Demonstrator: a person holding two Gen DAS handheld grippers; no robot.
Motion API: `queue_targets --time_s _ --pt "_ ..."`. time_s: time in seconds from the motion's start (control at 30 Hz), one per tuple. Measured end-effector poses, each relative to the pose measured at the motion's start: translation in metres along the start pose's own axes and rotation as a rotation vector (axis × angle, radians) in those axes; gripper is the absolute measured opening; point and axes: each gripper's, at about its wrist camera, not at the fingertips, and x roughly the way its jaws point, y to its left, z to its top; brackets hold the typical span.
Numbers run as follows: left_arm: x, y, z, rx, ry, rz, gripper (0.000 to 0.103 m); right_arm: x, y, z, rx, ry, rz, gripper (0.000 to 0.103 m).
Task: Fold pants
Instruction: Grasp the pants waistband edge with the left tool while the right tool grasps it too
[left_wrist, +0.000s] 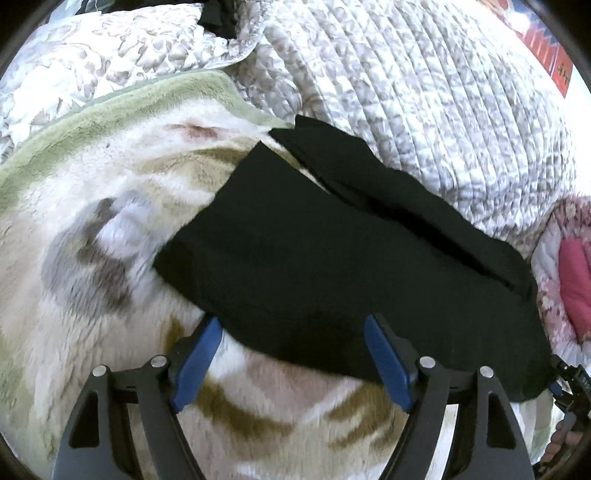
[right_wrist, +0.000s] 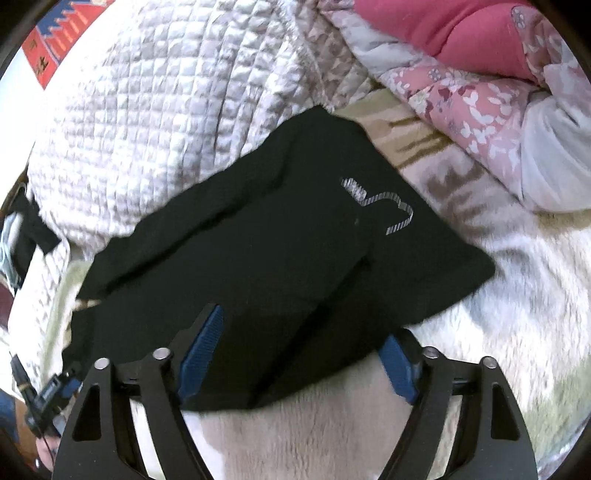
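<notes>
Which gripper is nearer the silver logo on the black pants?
Right. The right gripper sits at the pants' near edge just below the logo; the left gripper is at the other end, logo unseen.

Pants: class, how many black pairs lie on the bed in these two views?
1. The pants lie folded on the fleece blanket, beside the quilt. Dark cloth at the left view's top edge may be another garment.

blk gripper (left_wrist: 291, 326), blue pads (left_wrist: 197, 363), silver screws

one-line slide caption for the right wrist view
Open right gripper straddles the near edge of black pants lying on a fleece blanket.
</notes>
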Motion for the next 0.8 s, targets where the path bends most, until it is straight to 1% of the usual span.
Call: queue_targets --time_s 0.03,0.1,0.13,0.17,0.2,0.27,0.3,0.33,0.37,0.43,0.53,0.57,0.67,0.73,0.8 --pt "0.002 0.0 0.002 -0.003 -0.003 0.001 0.079 0.0 -0.003 0.003 0.014 -0.003 0.001 0.067" --pt "0.004 0.0 0.006 -0.001 -0.013 0.013 0.074 0.003 -0.008 0.008 0.035 -0.004 -0.01 0.057" --pt "0.006 -0.001 0.008 0.004 -0.018 0.025 0.066 0.004 -0.01 0.011 0.047 -0.007 -0.009 0.05" --pt "0.008 -0.002 0.011 0.009 -0.019 0.042 0.055 0.004 -0.013 0.013 0.052 -0.009 -0.007 0.048" --pt "0.011 -0.002 0.013 0.006 -0.017 0.054 0.051 0.005 -0.014 0.015 0.057 -0.009 -0.008 0.043" --pt "0.014 0.0 0.017 -0.008 -0.011 0.066 0.033 0.009 -0.017 0.019 0.061 -0.012 -0.026 0.03" --pt "0.016 0.001 0.018 -0.01 -0.009 0.075 0.028 0.011 -0.019 0.02 0.065 -0.01 -0.036 0.018" --pt "0.017 0.002 0.021 -0.015 -0.004 0.085 0.017 0.013 -0.022 0.021 0.081 -0.004 -0.035 0.011" --pt "0.019 0.003 0.022 -0.021 0.003 0.093 0.008 0.013 -0.025 0.021 0.095 0.001 -0.029 0.01" --pt "0.02 0.005 0.025 -0.028 0.015 0.099 0.004 0.007 -0.024 0.022 0.098 0.001 -0.018 0.006" --pt "0.008 0.003 0.029 0.002 0.006 0.113 0.004 -0.009 -0.019 0.024 0.085 -0.009 0.002 0.005" --pt "0.001 0.001 0.031 0.011 -0.004 0.114 0.004 -0.016 -0.019 0.025 0.093 -0.011 0.016 0.005" --pt "-0.023 0.001 0.034 0.012 -0.02 0.085 0.004 -0.038 -0.016 0.022 0.089 -0.011 0.031 0.005" --pt "-0.04 0.0 0.032 0.022 -0.03 0.089 0.004 -0.052 -0.018 0.016 0.095 -0.002 0.036 0.005" --pt "-0.058 0.004 0.028 0.019 -0.038 0.072 0.004 -0.061 -0.024 0.006 0.105 0.018 0.033 0.005"
